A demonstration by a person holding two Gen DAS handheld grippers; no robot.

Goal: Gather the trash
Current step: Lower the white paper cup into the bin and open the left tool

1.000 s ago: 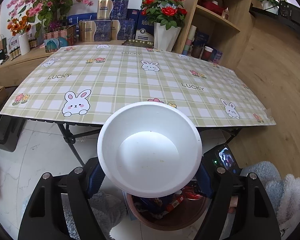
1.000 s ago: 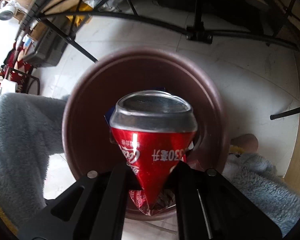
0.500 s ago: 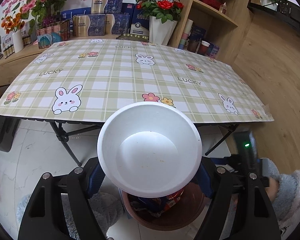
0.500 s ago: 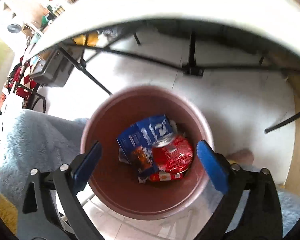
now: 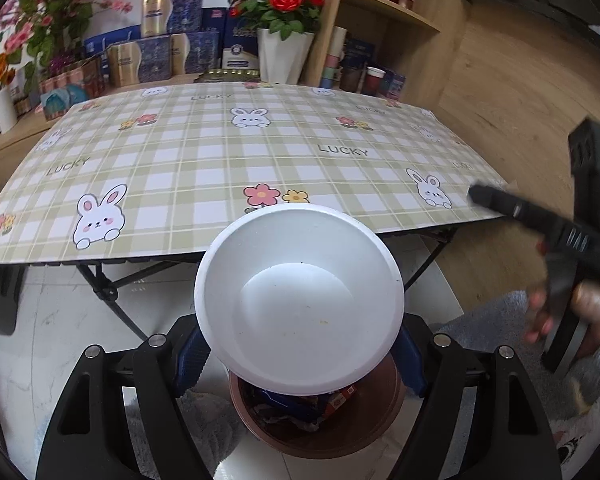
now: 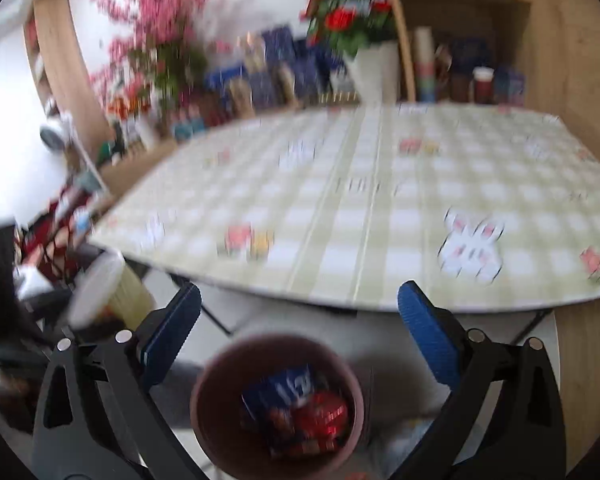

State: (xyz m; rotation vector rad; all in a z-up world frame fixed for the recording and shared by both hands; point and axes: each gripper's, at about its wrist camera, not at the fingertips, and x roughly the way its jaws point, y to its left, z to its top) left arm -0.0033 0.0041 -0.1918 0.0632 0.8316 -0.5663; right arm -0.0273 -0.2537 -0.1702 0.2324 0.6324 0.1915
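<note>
Whole view blurred. Right gripper [image 6: 298, 334] jaws stand wide apart, blue pads [image 6: 428, 334] bare, nothing between them. Below and between the fingers, a brown bin [image 6: 276, 408] sits on the pale floor, near edge of the table. Inside it: a blue wrapper [image 6: 288, 390] and a crushed red can [image 6: 324, 414], touching. Beyond, a checked tablecloth [image 6: 380, 216] with rabbit and flower prints covers the table. At far left, a white-rimmed cup [image 6: 104, 292], tilted. Far side: pink blossoms [image 6: 160, 36], red flowers in a white vase [image 6: 374, 70], wooden shelves [image 6: 460, 32].
</note>
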